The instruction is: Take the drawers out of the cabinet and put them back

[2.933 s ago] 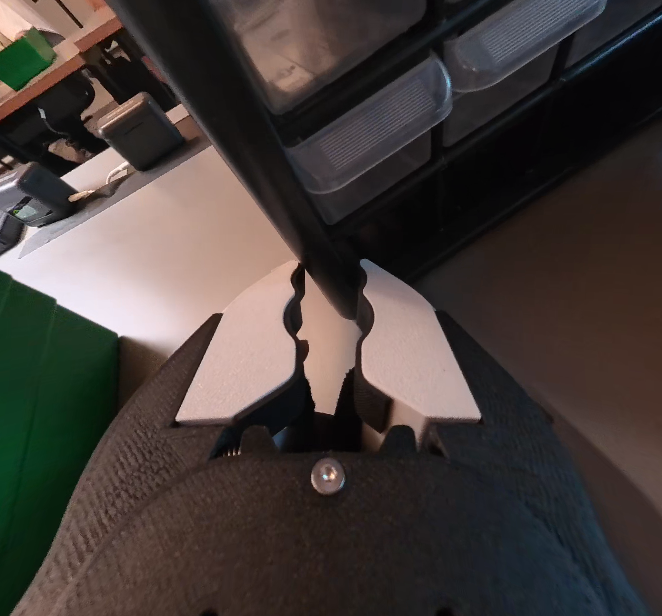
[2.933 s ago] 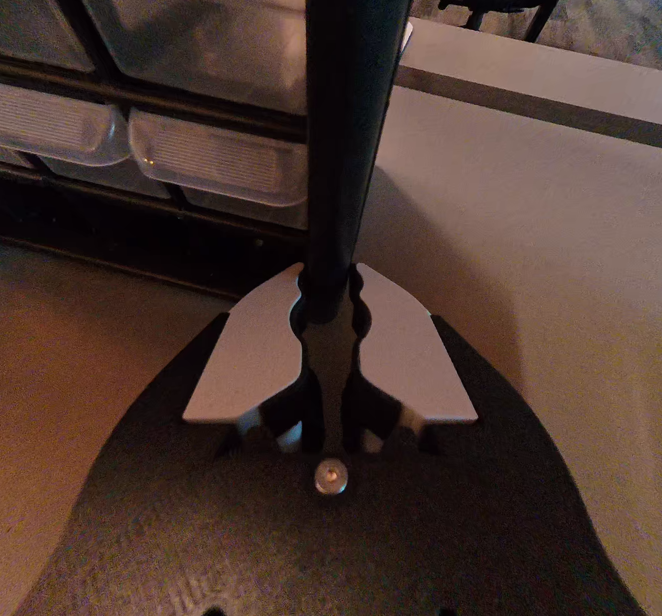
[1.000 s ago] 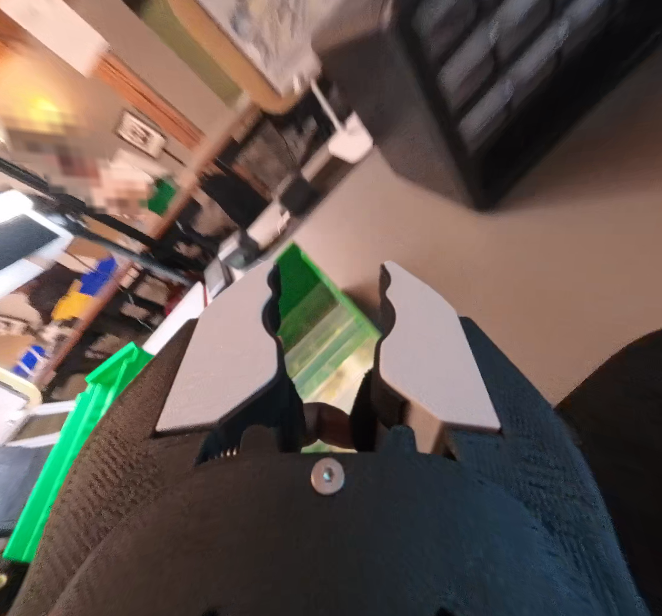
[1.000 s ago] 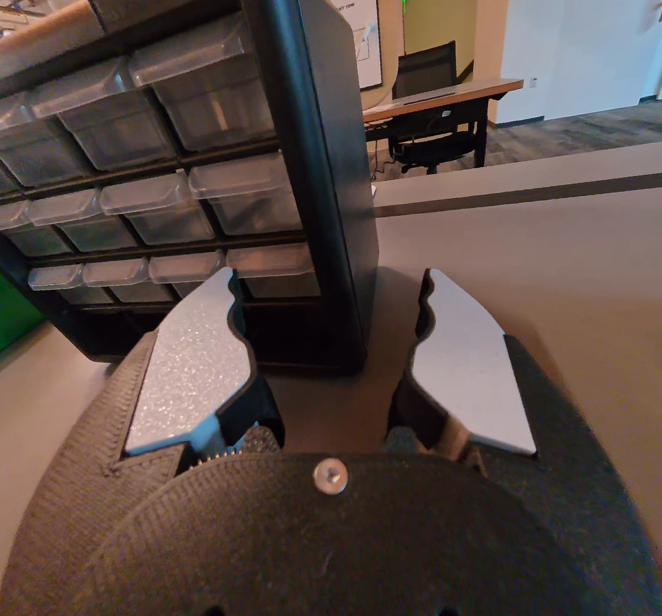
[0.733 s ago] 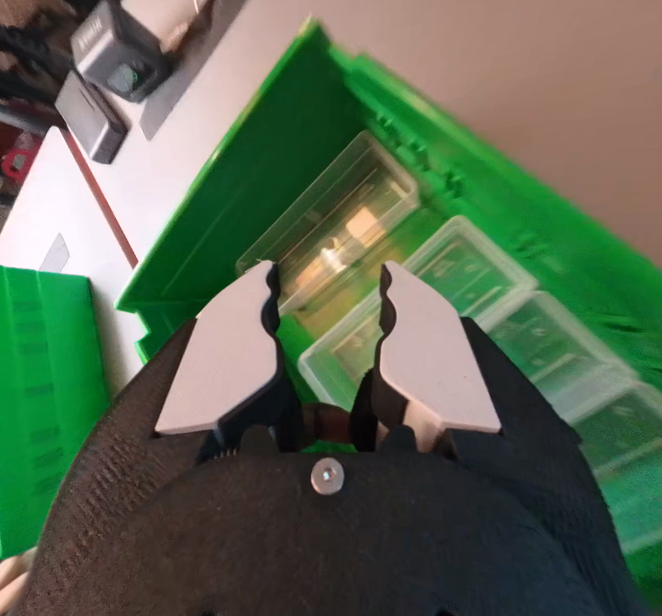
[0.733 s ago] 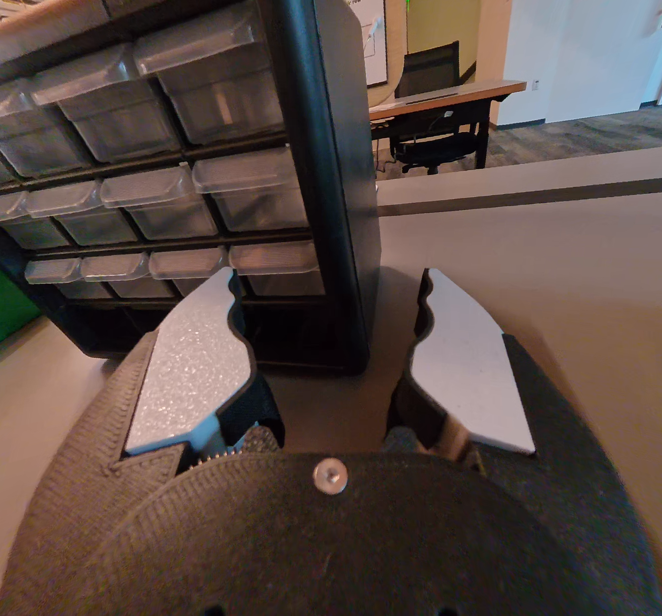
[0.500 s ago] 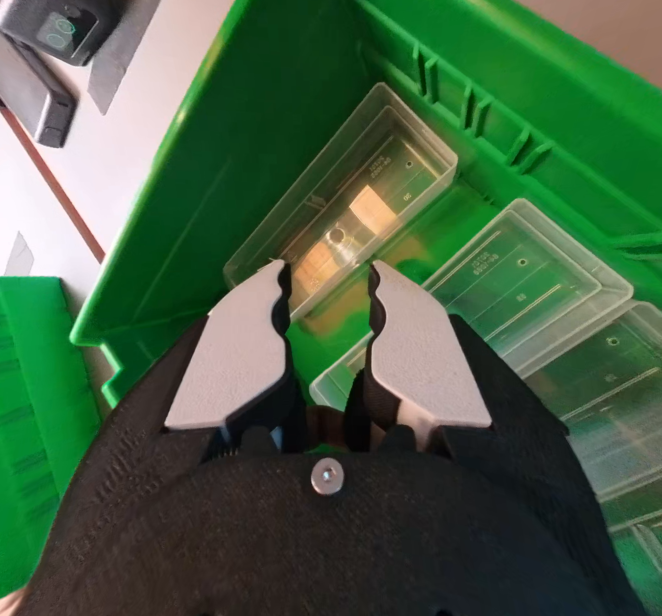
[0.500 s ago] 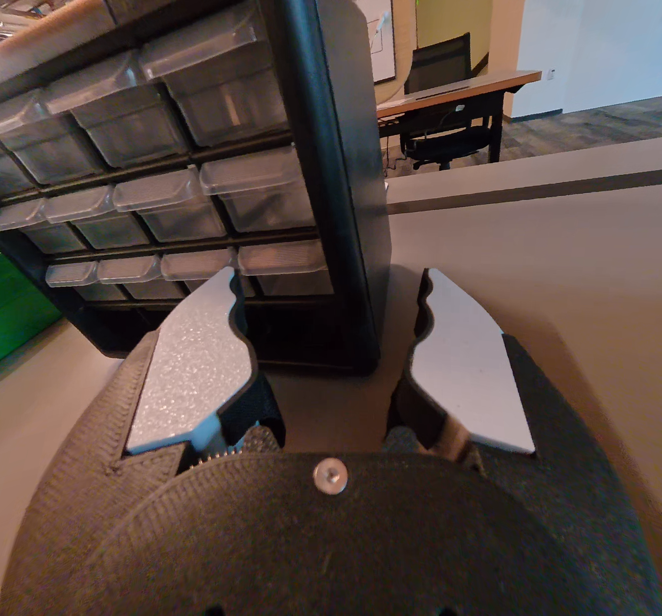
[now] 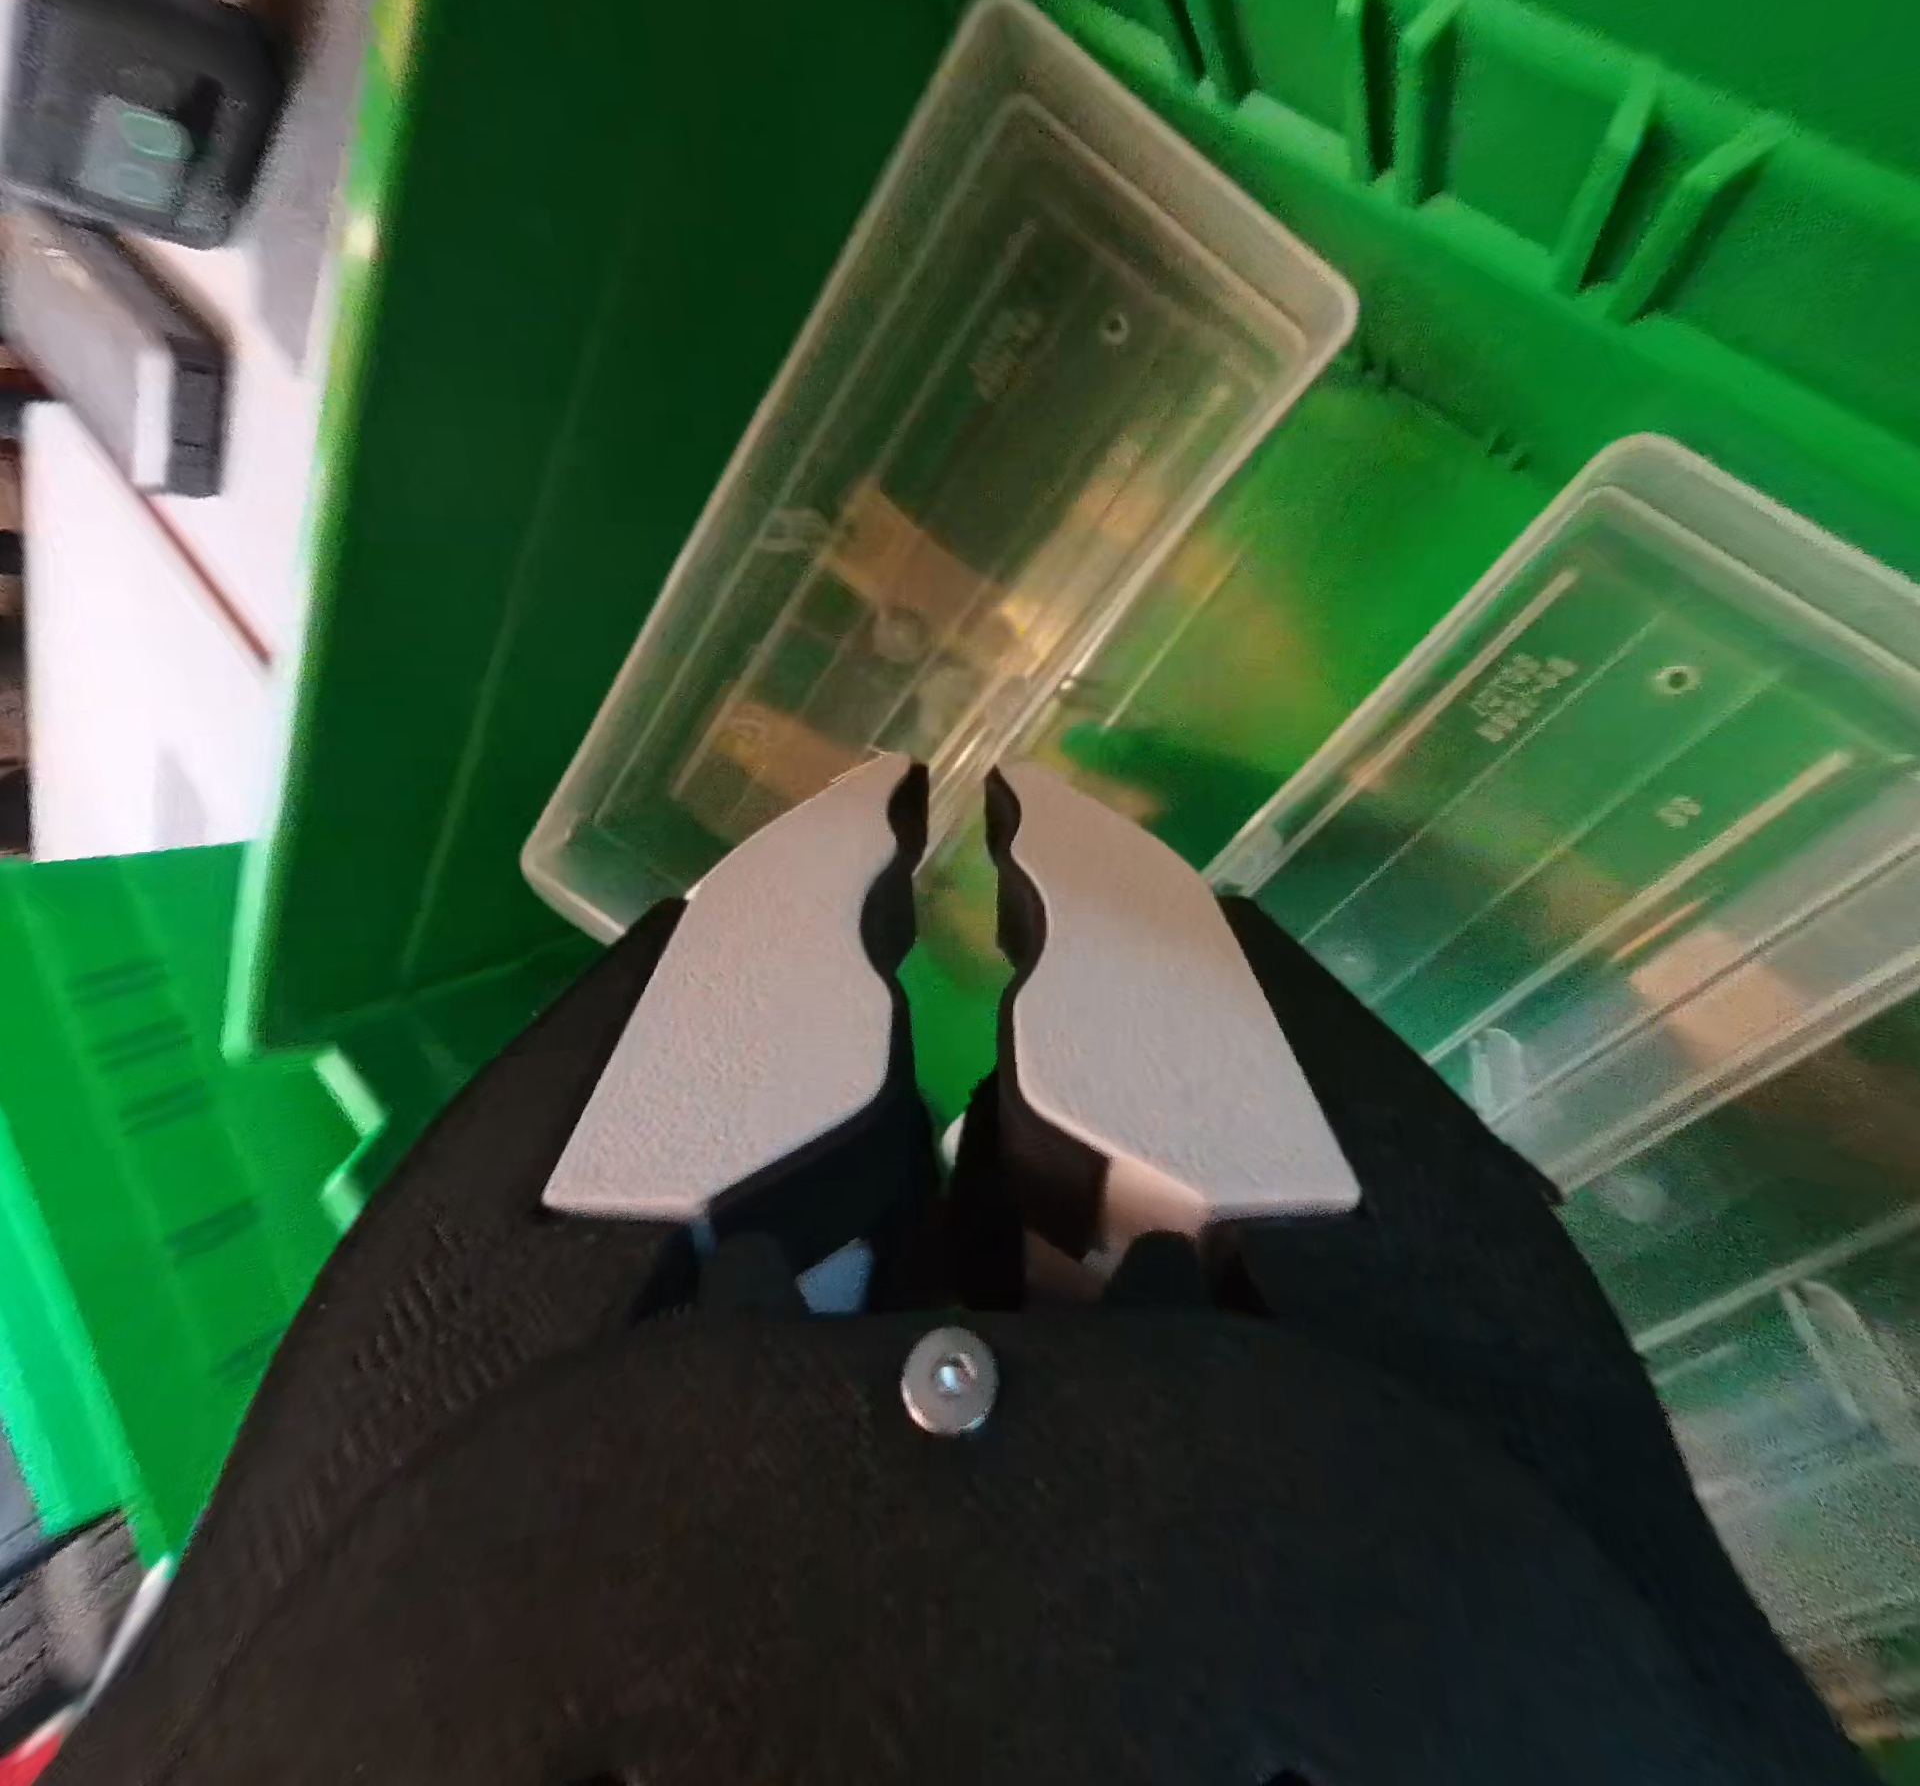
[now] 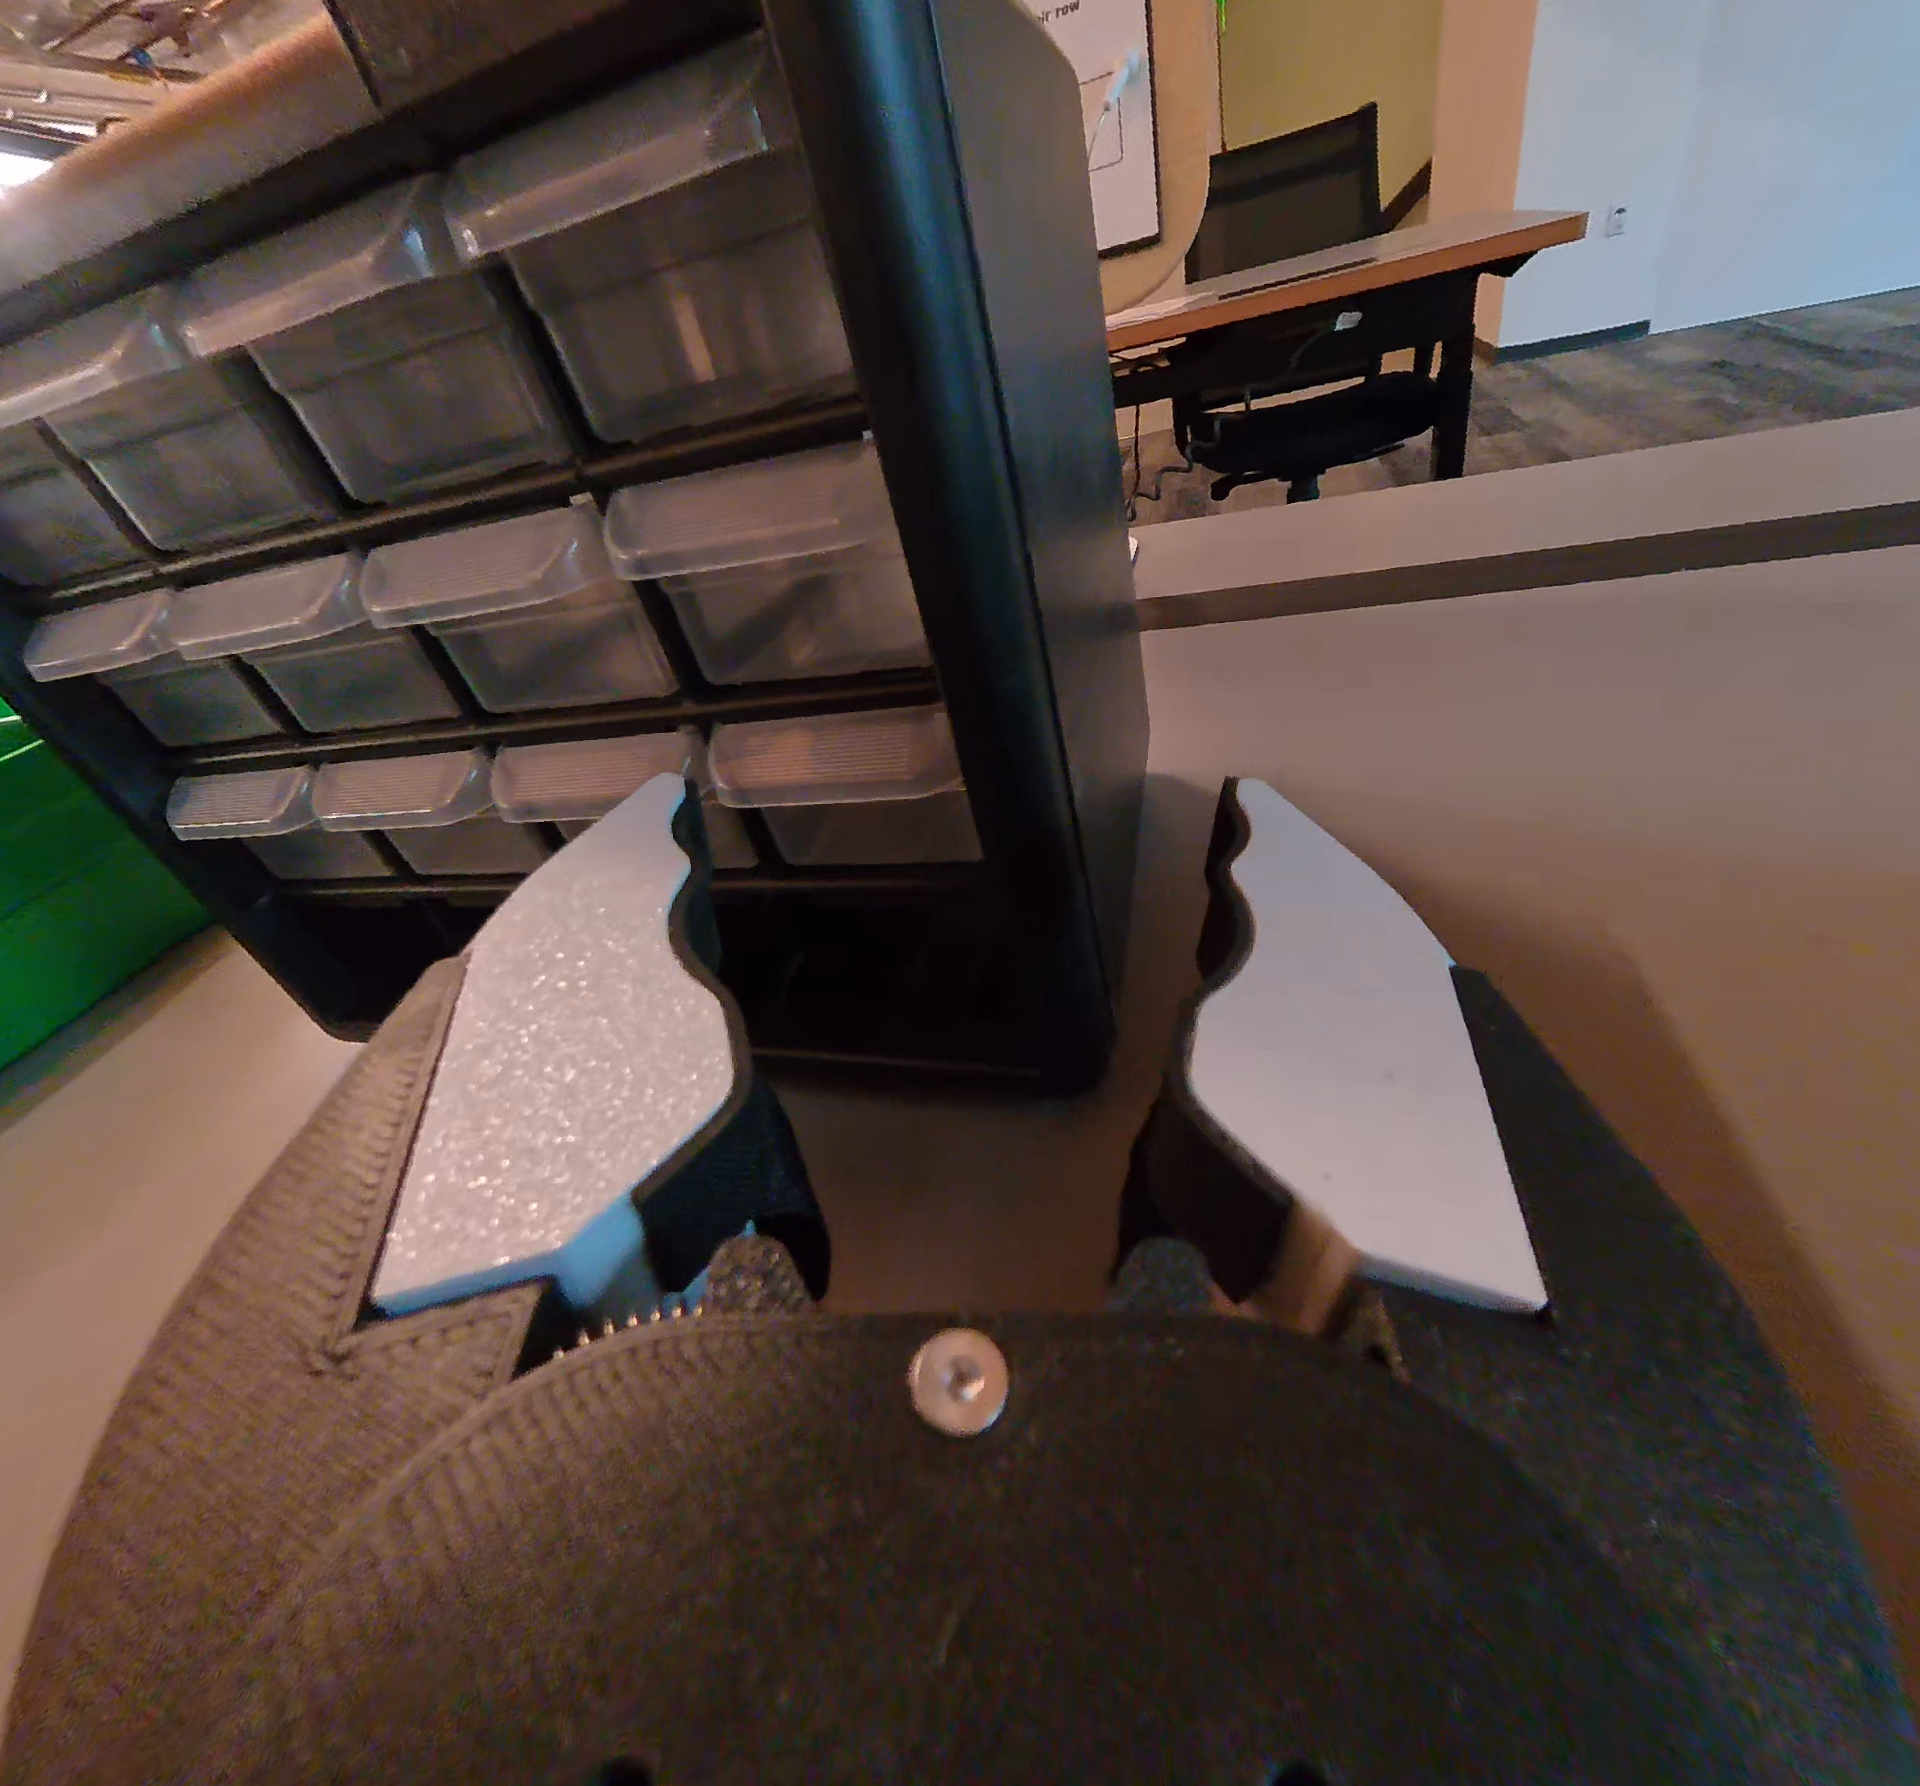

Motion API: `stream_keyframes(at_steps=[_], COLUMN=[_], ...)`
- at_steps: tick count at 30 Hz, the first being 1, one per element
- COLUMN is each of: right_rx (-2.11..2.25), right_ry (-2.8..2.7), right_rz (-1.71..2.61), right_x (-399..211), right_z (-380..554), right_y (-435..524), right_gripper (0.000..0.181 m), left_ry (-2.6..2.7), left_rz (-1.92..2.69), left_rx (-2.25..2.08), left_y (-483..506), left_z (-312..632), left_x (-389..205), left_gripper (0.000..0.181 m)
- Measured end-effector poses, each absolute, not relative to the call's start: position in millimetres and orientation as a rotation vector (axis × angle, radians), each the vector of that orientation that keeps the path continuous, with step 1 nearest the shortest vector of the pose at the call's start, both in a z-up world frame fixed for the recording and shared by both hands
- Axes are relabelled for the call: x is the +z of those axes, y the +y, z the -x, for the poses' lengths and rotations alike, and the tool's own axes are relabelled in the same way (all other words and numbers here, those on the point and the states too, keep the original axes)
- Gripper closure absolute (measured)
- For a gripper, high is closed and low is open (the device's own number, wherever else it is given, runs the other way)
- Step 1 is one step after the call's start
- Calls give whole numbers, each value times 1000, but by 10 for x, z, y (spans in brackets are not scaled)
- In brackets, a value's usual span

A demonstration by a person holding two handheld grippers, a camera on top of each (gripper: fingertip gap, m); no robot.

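Several clear plastic drawers lie in a green bin [image 9: 623,386]. My left gripper [image 9: 948,780] reaches into the bin, its fingers nearly together on the long side wall of the leftmost clear drawer [image 9: 987,406]. A second clear drawer [image 9: 1558,801] lies to its right. The black cabinet [image 10: 966,386] stands on the tan table [image 10: 1558,801] with rows of clear drawers [image 10: 665,302] in it; its bottom row of slots [image 10: 883,967] is dark and empty. My right gripper [image 10: 953,786] is open and empty, just in front of the cabinet's lower right corner.
The green bin also shows left of the cabinet in the right wrist view [image 10: 62,884]. Another green piece [image 9: 104,1113] lies beside the bin. Black devices [image 9: 135,136] sit on the white surface beyond it. A desk and chair [image 10: 1330,302] stand behind the table.
Both grippers let go of the cabinet's front edges. My left gripper swung to the green bin, went down into it and closed on the leftmost drawer's wall. My right gripper opened and backed off.
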State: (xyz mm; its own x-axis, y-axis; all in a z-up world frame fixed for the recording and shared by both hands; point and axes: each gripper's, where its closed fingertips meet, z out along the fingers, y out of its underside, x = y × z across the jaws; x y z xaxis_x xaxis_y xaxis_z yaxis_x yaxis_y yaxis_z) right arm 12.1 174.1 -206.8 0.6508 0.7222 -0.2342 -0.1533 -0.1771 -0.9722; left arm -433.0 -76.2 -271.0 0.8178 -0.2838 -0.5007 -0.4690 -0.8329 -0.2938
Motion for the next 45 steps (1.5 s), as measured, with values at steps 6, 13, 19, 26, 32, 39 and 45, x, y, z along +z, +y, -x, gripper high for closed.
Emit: stream_keyframes(at_steps=[6,13,19,26,32,39,45], right_rx=[824,797,759,705,595,262,-47], right_ry=[-486,-511,-550,-661,-849,-1083,-1203], right_rz=[1563,1551,1462,1202,895,480,214], right_x=[-2064,-2057,-1926,-1632,-1449,-1482,-1663], right_z=[-130,-128,-137,-90,77,296,454], right_y=[1745,1717,1595,1211,724,119,-180], right_gripper=[89,88,89,86,85,76,83], left_ry=[444,399,317,59,-239,-557,-641], left_rz=[2389,2128,1845,1378,1135,1088,1126], left_rx=[1023,1276,1165,356,-454,-1071,-1153], left_y=[-876,-896,-673,-480,-483,-290,-204], left_z=[4182,3570,2775,1626,1129,802,652], left_x=[-2168,-1577,-1121,-647,-641,-1033,-1254], left_gripper=[179,180,179,179,179,179,179])
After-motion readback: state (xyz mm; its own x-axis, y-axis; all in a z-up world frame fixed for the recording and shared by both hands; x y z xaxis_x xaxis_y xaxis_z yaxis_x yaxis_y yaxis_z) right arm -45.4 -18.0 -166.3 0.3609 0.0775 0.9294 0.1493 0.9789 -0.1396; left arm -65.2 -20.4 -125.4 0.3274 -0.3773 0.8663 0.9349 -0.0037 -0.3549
